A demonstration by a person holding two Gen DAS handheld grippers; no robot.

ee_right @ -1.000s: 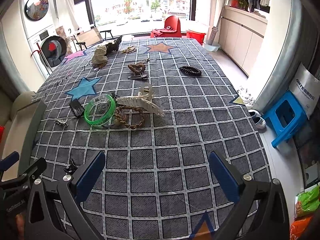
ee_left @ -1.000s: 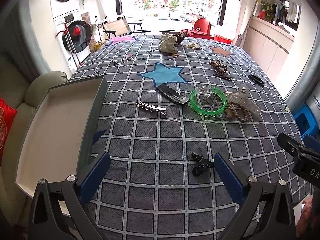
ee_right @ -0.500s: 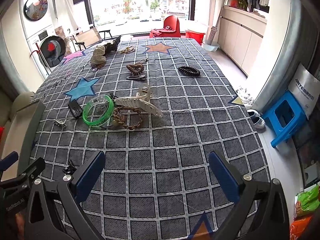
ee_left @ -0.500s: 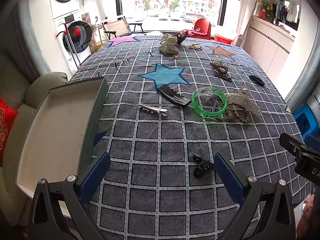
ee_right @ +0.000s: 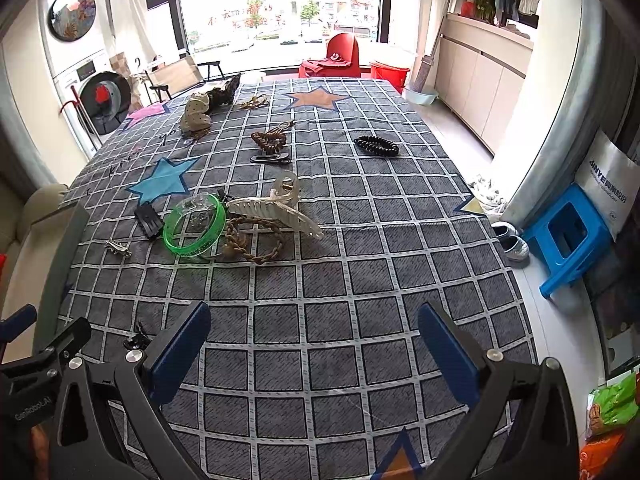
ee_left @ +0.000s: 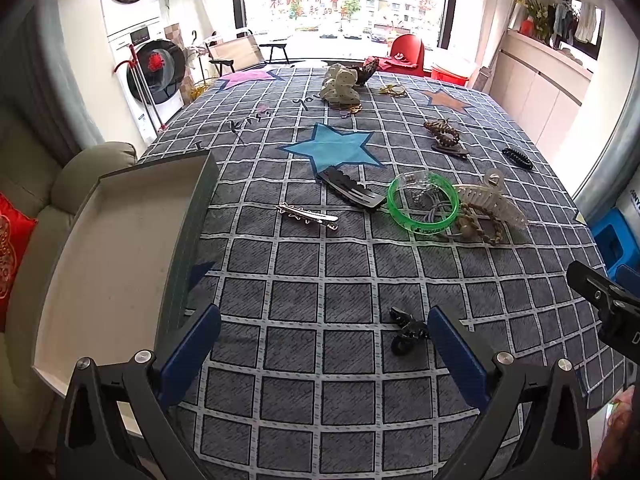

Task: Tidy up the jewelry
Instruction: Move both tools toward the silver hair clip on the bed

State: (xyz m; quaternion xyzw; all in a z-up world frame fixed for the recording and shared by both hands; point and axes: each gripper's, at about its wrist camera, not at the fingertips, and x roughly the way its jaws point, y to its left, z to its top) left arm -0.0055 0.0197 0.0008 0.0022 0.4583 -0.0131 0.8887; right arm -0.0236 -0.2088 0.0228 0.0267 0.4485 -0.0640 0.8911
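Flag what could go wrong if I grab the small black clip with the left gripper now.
The black clip lies close to the right finger of the open left gripper, off centre, so closing may knock it aside. It is small and flat on the cloth; the pads might pinch fabric too.

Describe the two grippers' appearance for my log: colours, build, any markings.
Both match: the left gripper and right gripper have black triangulated frames with cut-outs, silver bolt heads and flat dark-blue finger pads. The right view shows white lettering on the left unit's black body, roughly "GenRobot.AI". No cables or sleeves are visible.
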